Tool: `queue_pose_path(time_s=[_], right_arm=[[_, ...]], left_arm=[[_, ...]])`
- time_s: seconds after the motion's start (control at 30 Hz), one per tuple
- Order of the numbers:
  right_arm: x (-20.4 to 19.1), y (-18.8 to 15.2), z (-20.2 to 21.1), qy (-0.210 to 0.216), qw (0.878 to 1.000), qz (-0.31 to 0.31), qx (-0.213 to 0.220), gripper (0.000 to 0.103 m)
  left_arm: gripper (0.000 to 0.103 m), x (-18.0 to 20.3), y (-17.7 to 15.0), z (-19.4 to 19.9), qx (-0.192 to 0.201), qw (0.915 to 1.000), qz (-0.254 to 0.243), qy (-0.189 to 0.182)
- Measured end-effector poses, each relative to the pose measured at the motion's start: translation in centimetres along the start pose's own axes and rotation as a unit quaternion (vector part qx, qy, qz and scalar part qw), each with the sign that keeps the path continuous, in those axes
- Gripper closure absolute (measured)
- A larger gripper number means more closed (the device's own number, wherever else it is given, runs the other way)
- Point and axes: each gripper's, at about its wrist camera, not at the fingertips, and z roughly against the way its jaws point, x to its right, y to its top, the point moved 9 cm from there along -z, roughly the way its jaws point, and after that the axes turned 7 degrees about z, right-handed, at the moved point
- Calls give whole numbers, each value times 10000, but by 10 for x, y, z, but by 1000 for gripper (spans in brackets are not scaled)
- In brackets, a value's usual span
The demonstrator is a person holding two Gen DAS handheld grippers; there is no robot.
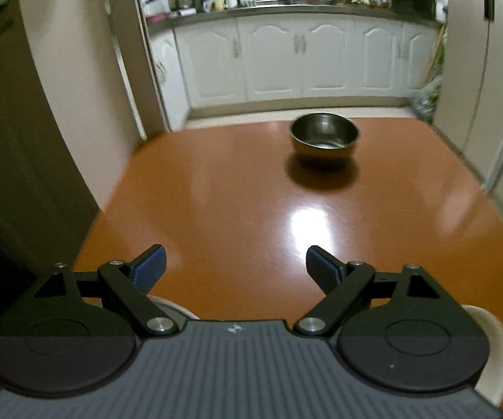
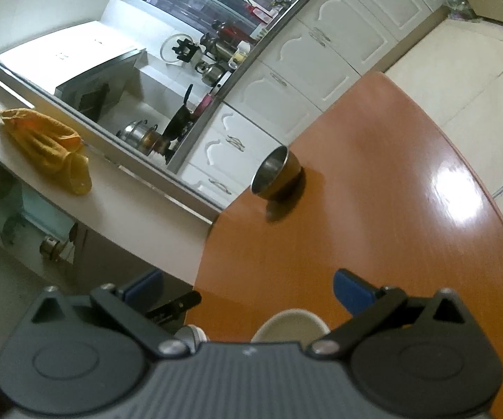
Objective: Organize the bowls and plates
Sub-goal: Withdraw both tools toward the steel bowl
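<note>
1. Left gripper (image 1: 235,265) jaws wide apart, holding nothing; right gripper (image 2: 248,288) the same.
2. Steel bowl (image 1: 324,135) sits alone near the desk (image 1: 216,209) far edge, well apart from both grippers.
3. White bowl (image 2: 291,324) at near edge, under right gripper.
4. Nothing stacked yet; looks barely started.

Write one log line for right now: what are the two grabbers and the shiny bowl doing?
left gripper: open, empty | right gripper: open, empty | steel bowl: upright on orange table, untouched | white bowl: beneath right gripper
</note>
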Motion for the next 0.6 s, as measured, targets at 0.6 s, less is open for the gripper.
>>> queue_pose_path(time_s=[0.6], right_arm=[[24, 44, -63, -46, 9996, -93, -260, 0]], left_arm=[[0, 7, 18, -61, -659, 9974, 58, -292]])
